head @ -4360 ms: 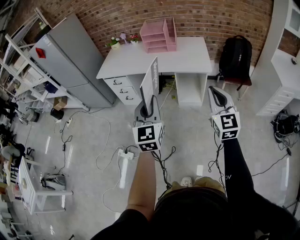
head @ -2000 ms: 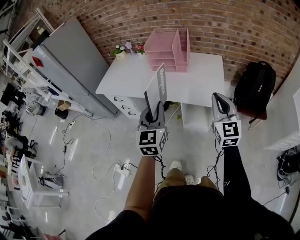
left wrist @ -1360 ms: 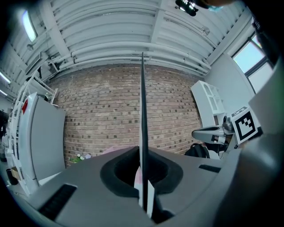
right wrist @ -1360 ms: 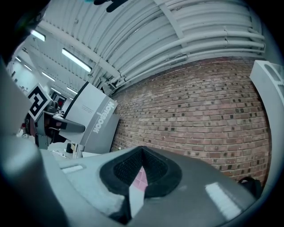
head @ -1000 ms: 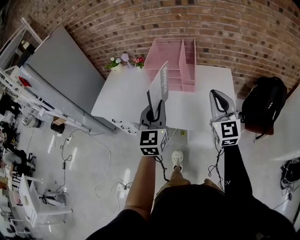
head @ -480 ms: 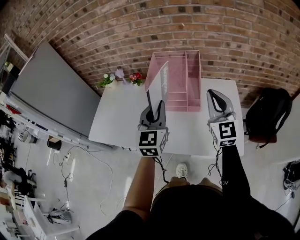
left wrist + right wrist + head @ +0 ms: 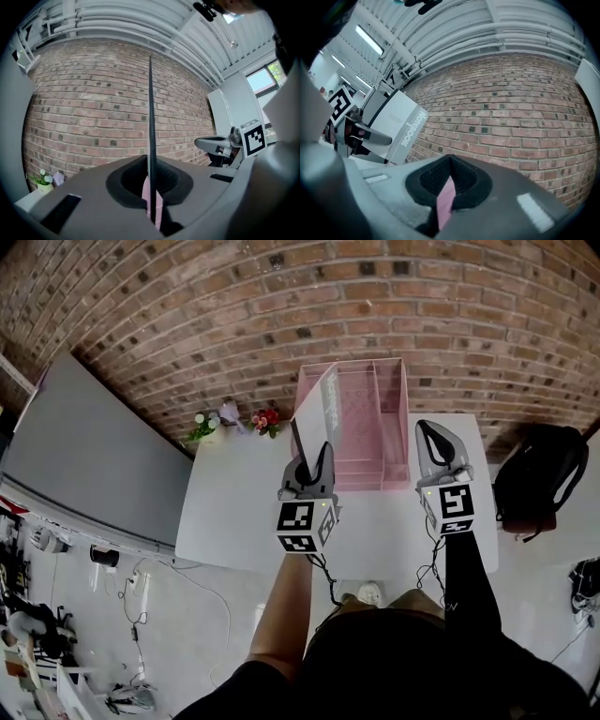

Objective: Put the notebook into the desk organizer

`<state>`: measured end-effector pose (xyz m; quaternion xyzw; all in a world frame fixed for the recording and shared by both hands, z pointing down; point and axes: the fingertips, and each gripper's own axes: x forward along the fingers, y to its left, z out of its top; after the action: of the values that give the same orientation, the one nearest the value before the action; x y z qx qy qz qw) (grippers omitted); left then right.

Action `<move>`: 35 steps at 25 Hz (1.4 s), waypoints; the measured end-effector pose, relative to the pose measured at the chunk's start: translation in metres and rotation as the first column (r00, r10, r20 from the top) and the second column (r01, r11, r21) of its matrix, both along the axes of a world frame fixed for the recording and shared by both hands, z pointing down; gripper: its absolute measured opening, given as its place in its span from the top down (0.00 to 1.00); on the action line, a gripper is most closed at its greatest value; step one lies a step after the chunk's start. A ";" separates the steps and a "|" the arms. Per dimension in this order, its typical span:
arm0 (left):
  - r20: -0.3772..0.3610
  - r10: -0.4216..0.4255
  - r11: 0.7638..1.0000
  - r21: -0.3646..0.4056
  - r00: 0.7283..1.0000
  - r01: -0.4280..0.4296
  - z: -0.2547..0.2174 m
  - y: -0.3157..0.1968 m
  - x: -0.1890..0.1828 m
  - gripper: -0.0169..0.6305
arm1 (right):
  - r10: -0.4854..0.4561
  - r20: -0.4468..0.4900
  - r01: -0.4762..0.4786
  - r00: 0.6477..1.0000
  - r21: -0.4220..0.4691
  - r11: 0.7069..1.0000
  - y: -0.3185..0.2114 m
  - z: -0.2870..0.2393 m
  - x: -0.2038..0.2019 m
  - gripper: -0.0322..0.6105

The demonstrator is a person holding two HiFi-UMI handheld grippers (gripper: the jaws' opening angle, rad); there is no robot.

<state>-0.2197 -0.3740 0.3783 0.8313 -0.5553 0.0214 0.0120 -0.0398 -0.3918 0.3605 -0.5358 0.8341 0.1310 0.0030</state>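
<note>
The left gripper [image 7: 317,454] stays pinched on the lower edge of the notebook [image 7: 317,409], which stands upright above its jaws just as it did in every earlier frame. In the left gripper view the notebook is a thin dark line rising straight from between the closed jaws. Its printed cover faces the right gripper [image 7: 429,429], whose jaws are pressed together with nothing in them.

What has changed is how close the desk [image 7: 225,512] is. A few seconds ago it stood well ahead across the floor. Half a second ago its front edge lay just behind the marker cubes. Now both grippers reach out over the desktop, and the front edge sits behind them, near the person's body.

The pink organizer [image 7: 401,418] has come nearer too. It now lies just ahead, between the two grippers and closer to the left one, and the notebook's top overlaps its left side in the head view. The notebook is not yet inside it.

The flowers [image 7: 265,418] are ahead and left of the left gripper. The backpack [image 7: 539,479] sits right of the right gripper, and the brick wall [image 7: 187,324] fills more of the view than before.
</note>
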 end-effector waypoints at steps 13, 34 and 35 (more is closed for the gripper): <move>-0.061 0.103 0.983 -0.148 0.993 -0.111 0.027 -0.054 0.014 0.95 | 0.032 -0.003 -0.032 0.999 -0.068 0.997 -0.042 0.027 0.002 0.95; -0.329 0.179 0.753 -0.561 0.927 -0.344 0.096 -0.119 0.052 0.95 | -0.021 -0.019 0.017 1.000 -0.165 0.986 -0.097 0.066 0.033 0.95; -0.333 0.168 0.736 -0.584 0.928 -0.342 0.101 -0.121 0.051 0.95 | -0.023 -0.020 0.020 1.000 -0.167 0.986 -0.098 0.068 0.033 0.95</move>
<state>-0.1689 -0.4950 0.4794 0.8424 -0.3886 0.1000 0.3596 -0.0067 -0.4900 0.4284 -0.5237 0.8479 0.0667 -0.0495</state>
